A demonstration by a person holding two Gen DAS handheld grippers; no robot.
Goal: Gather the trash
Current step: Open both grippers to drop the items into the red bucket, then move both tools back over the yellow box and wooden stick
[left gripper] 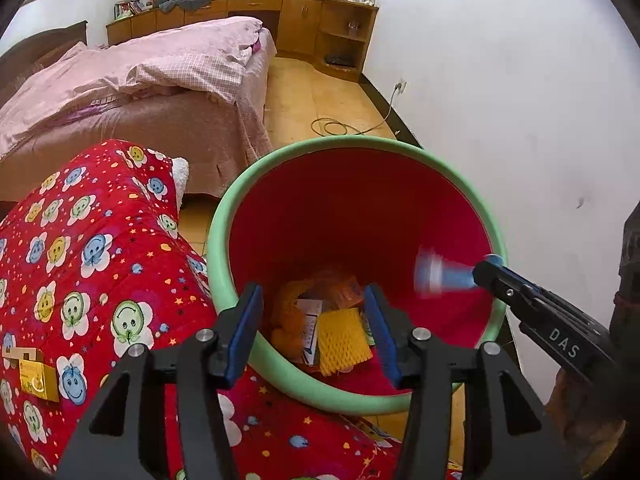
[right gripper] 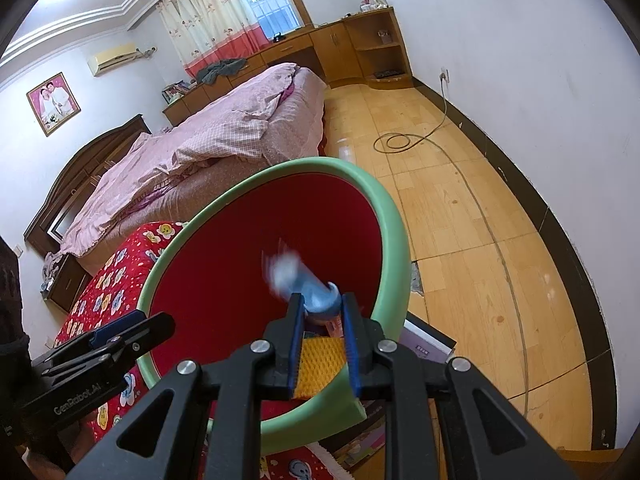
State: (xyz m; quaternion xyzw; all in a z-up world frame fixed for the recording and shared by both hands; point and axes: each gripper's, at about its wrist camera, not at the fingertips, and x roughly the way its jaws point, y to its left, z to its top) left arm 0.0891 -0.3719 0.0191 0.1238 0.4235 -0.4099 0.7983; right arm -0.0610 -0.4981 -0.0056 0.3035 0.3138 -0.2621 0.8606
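The right gripper (right gripper: 320, 312) is clenched on a blurred blue and white tube (right gripper: 298, 276), which it holds over the open mouth of the red bin (left gripper: 360, 216) with the green rim, near the right edge of that rim. The left gripper (left gripper: 314, 320) is released and holds nothing, its 2 blue pads spread above the near rim. At the bottom of the bin lie a yellow foam net (left gripper: 344, 340) and orange wrappers (left gripper: 336, 284), and a red patterned quilt (left gripper: 92, 248) touches the bin's left side.

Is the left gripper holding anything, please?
No: the left gripper is open over the bin with only bin trash showing between its fingers.
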